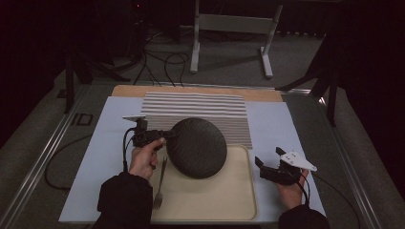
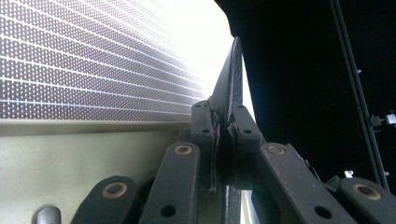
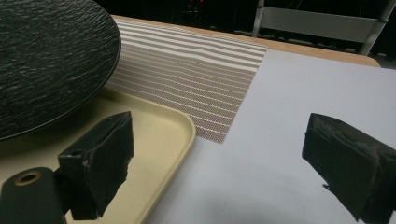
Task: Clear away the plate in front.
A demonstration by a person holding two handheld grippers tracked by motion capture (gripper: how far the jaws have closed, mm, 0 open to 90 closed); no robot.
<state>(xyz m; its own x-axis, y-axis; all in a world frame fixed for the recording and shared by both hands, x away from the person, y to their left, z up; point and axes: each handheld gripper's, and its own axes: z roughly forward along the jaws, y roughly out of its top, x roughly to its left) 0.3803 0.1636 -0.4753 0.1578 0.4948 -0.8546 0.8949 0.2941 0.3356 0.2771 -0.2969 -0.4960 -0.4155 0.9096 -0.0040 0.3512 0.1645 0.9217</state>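
In the high view, our left gripper (image 1: 165, 137) has its jaws closed on the left rim of the dark plate (image 1: 198, 148), which stretches away from the jaws over the cream tray (image 1: 234, 195) and the edge of the striped mat (image 1: 200, 107). A fork (image 1: 160, 183) lies on the tray, just behind those jaws. Our right gripper (image 1: 269, 158) hovers with jaws wide apart and empty, beside the tray's right edge.

In the left gripper view, the jaws pinch the plate's (image 2: 231, 79) thin rim edge-on; mat (image 2: 93, 60) and tray (image 2: 70, 158) lie to one side.

In the right gripper view, the spread jaws hold nothing; the plate (image 3: 46, 60) sits beyond one jaw, above tray (image 3: 159, 135), with the mat (image 3: 196, 79) ahead on the worktop's pale sheet (image 3: 289, 107).
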